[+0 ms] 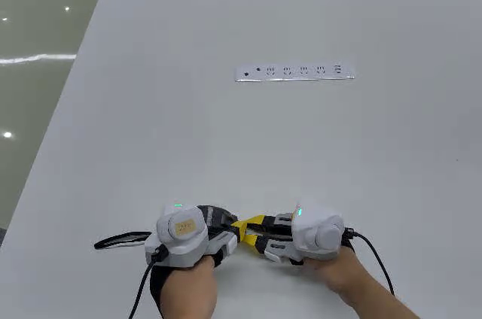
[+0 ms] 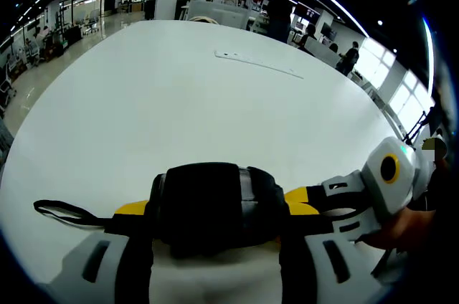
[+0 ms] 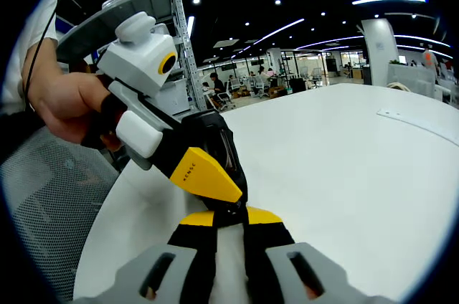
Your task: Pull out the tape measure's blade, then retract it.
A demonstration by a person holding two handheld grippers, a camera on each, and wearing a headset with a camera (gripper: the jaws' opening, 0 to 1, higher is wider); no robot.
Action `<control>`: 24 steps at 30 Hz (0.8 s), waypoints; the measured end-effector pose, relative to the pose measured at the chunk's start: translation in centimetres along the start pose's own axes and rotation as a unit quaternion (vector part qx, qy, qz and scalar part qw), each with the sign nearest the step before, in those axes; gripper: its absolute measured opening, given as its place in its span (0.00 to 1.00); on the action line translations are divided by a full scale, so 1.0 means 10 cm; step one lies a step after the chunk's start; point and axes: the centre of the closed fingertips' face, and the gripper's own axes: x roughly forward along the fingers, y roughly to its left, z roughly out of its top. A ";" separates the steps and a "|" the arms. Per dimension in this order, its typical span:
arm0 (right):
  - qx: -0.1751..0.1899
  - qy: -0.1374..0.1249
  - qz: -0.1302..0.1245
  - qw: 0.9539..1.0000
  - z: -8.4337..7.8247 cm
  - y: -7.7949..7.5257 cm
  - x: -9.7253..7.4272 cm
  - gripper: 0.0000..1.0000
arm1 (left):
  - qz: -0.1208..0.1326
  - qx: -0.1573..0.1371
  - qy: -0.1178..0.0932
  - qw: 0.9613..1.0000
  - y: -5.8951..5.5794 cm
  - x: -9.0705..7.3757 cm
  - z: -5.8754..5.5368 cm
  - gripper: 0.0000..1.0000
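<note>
The black-and-yellow tape measure (image 2: 209, 203) sits low in the centre of the left gripper view. It is clamped across its rounded plastic case between the jaws of the left gripper (image 2: 215, 247). In the right gripper view the case hangs left of centre. The jaws of the right gripper (image 3: 229, 221) are drawn together, their tips meeting at the case's lower corner; the blade tip is hidden there. In the head view both tools meet at the bottom centre above the plain white table (image 1: 226, 131). A black wrist strap (image 1: 120, 240) trails to the lower left. A flat white power strip (image 1: 294, 72) lies well apart at upper centre.
</note>
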 end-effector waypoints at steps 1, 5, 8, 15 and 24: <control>-0.002 0.001 -0.001 1.000 0.00 0.00 0.00 0.13 | 0.001 0.001 0.000 1.000 0.00 0.00 0.00 0.70; -0.002 0.002 -0.001 1.000 0.01 0.00 0.00 0.14 | 0.000 0.005 -0.001 1.000 0.00 0.00 0.01 0.71; -0.004 0.004 -0.002 1.000 0.00 0.00 0.00 0.14 | -0.002 0.014 0.000 1.000 0.00 0.00 0.00 0.71; -0.005 0.004 -0.005 1.000 0.01 -0.01 -0.02 0.23 | -0.009 0.045 0.001 0.999 -0.02 -0.01 0.01 0.71; 0.012 0.002 -0.013 1.000 0.03 0.00 -0.08 0.37 | -0.028 0.071 -0.018 0.997 -0.11 -0.03 0.05 0.81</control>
